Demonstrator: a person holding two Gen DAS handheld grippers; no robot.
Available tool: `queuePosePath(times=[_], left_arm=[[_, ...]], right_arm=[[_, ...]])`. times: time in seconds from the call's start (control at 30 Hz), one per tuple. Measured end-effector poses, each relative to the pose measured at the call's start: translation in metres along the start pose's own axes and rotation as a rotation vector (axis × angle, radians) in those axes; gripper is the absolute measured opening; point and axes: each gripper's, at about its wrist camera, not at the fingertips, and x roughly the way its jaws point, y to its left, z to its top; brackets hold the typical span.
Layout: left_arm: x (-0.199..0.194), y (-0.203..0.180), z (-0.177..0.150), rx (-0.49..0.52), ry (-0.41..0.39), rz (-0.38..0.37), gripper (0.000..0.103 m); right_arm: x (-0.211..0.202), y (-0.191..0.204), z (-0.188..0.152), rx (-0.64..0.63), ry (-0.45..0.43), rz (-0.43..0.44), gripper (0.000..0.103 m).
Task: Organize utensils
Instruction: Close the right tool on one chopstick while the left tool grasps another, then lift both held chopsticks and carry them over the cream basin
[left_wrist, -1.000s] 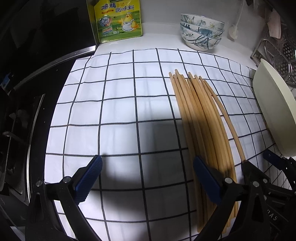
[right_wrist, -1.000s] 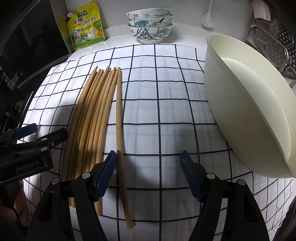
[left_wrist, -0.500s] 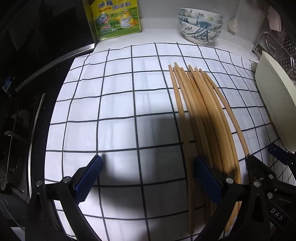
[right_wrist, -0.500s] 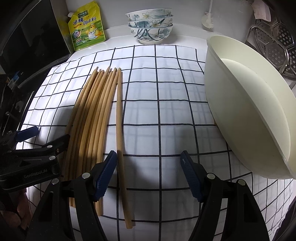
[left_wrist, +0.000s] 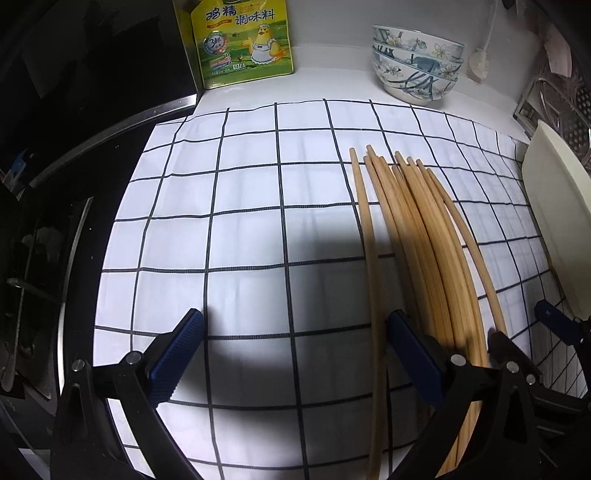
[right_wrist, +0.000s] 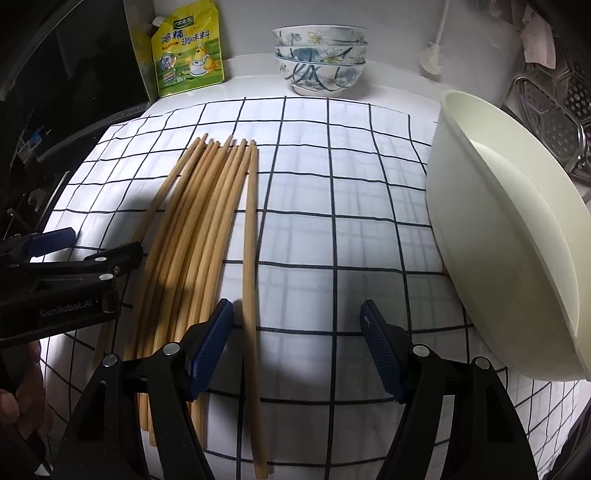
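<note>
Left tool (left_wrist: 293, 321) spread wide, pinching nothing, poised low over the checked cloth (left_wrist: 240, 240) with its right-hand finger just at the left edge of the chopsticks (left_wrist: 424, 240). Right tool (right_wrist: 295, 308) likewise parted and empty, straddling one lone chopstick (right_wrist: 250, 258) lying just beside the main bundle (right_wrist: 195, 221). Placed so, most likely, to bracket the sticks from both flanks and nudge strays back into a single neat row before any lifting. Another stray at the far left of the bundle (left_wrist: 369, 258), slightly apart from the rest. Pale, bare wood or bamboo throughout: long, slim, round in section, tapering toward the far tips, smooth enough to roll and slip under a loose pinch. Ribbed blue pads on black jaws, seemingly meant for grip on such slick rods. Cloth thin and white with a dark grid, lightly creased, spread flat on the worktop as a soft, non-skid bed. Large cream bowl (right_wrist: 517, 258) tipped on its side at the right, matte and plastic-looking, perhaps the destination, though hard to say. Further back, stacked floral ceramic bowls (right_wrist: 319, 55) and a glossy yellow seasoning pouch (right_wrist: 188, 55) against the wall.
</note>
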Motion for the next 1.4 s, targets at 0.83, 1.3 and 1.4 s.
queuePosePath(times=[0.83,1.3,1.4], left_arm=[[-0.027,-0.005,-0.003,0.02,0.033,-0.066,0.008],[-0.104,-0.025,0.013,0.0,-0.077,-0.066,0.008],[-0.121,-0.046,0.025,0.006,-0.11,-0.097,0.008]], right_arm=[[-0.018,0.007,0.008,0.021,0.003,0.148,0.006],[-0.101,-0.021,0.029,0.014,-0.141,0.256,0.006],[-0.114,-0.045,0.034,0.03,-0.17,0.255,0.006]])
